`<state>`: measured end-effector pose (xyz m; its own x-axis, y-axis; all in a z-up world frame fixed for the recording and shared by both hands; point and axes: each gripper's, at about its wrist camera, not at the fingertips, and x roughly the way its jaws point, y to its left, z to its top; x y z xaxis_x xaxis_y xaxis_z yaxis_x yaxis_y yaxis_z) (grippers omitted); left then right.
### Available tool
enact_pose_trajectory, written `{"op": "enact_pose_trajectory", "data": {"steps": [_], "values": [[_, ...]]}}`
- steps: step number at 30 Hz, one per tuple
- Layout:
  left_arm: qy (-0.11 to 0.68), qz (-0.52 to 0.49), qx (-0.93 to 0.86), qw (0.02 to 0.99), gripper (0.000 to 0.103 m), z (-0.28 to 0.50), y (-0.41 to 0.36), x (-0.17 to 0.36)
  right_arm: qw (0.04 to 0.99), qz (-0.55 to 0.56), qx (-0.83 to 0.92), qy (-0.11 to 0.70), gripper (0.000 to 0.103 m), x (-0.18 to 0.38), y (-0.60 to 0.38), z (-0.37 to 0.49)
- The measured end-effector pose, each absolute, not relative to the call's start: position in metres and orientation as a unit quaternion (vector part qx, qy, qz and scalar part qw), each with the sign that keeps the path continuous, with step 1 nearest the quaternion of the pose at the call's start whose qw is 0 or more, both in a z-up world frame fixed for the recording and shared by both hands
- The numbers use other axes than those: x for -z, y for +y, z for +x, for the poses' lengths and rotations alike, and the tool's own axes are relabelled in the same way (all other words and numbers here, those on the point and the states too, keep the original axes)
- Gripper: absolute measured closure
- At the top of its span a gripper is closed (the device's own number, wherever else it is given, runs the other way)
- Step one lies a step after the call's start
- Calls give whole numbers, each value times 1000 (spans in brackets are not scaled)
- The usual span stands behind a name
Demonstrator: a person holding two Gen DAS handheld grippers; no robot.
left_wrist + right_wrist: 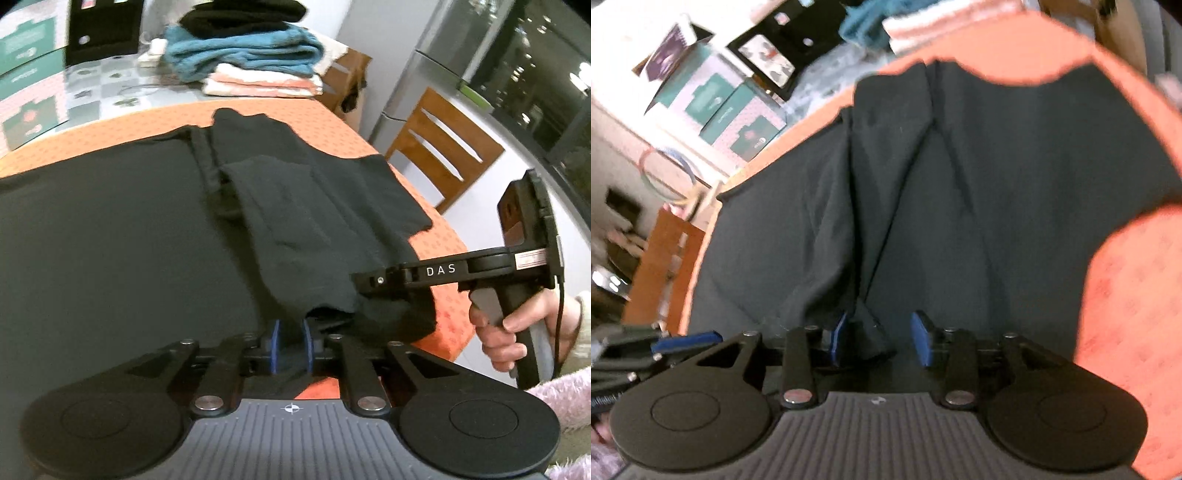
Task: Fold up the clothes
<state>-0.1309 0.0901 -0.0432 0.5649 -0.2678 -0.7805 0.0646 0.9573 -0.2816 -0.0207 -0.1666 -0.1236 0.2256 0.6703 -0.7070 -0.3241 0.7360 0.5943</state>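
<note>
Matte black garment [110,229] on dotted orange cloth [439,236]; left gripper [291,345] pinching its hem, right gripper [881,341] parted.

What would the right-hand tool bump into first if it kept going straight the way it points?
Most likely the dark garment on the orange table. A fold of it already sits between the open right tool's pads; depth is hard to judge.

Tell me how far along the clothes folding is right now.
Done: a stack of folded towels sits at the table's far end. In hand: the black garment lies spread on the orange tablecloth, one side flap folded inward, both grippers at its near edge. Left: the remaining folds and stacking.
</note>
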Motion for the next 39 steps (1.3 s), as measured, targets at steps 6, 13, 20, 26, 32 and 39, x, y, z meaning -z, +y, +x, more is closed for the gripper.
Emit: {"op": "enact_pose_trajectory", "data": {"steps": [6,13,20,26,32,39], "values": [[456,-137,63,877,87,-133,105,46,750,181,-330,544,98,131,-158,-27],[459,-154,60,873,87,-125,110,52,808,181,-315,464,98,59,-188,-36],[478,-185,133,848,70,-106,102,68,812,129,-270,501,98,67,-205,-41],[498,-190,191,824,53,-95,85,86,798,125,-253,532,94,99,-194,-44],[529,-198,202,800,81,-91,80,103,799,111,-263,529,86,101,-195,-45],[523,-163,183,816,77,-105,79,99,769,147,-288,551,98,104,-193,-43]]}}
